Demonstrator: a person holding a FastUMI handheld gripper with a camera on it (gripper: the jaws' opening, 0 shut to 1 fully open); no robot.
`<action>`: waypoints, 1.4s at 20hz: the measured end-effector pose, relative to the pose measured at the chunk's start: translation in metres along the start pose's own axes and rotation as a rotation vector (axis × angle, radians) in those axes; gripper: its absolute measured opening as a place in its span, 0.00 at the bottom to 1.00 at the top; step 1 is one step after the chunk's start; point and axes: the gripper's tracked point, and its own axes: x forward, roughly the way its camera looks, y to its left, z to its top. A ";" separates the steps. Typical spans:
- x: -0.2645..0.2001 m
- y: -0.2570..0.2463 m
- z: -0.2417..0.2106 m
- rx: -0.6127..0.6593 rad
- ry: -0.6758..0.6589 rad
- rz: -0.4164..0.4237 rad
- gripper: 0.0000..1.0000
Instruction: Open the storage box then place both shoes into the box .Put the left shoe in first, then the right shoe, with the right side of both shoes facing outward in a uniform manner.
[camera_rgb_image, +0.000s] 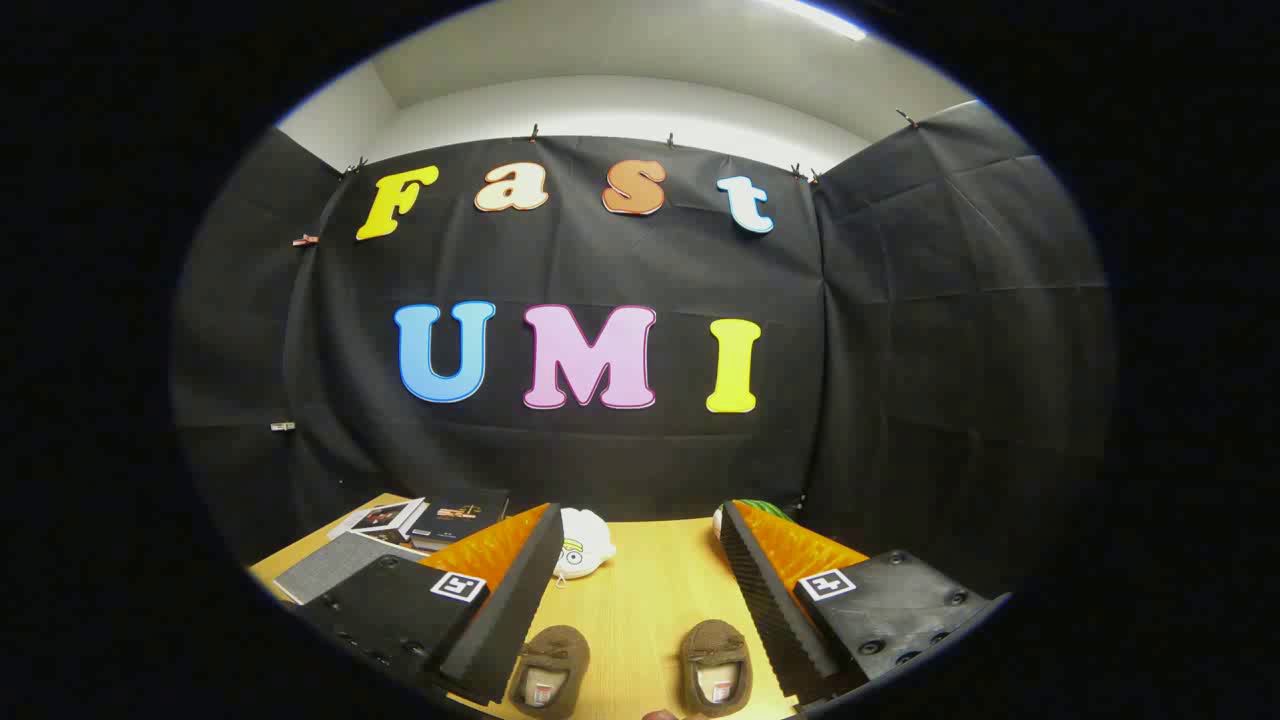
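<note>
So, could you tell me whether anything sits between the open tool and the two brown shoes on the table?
Nothing visible does. The tool is open, and both brown shoes lie side by side on the bare wooden table between its fingers. The white plush toy sits farther off, beyond them.

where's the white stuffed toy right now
In the gripper view the white stuffed toy lies on the wooden table, beyond the two brown shoes, next to the left finger of the open gripper, right of the books.
</note>
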 end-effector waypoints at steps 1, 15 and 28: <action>0.001 0.000 0.000 -0.005 -0.001 0.000 0.97; 0.012 0.014 -0.009 0.003 0.034 0.046 0.97; 0.021 0.017 -0.026 0.019 0.100 0.075 0.97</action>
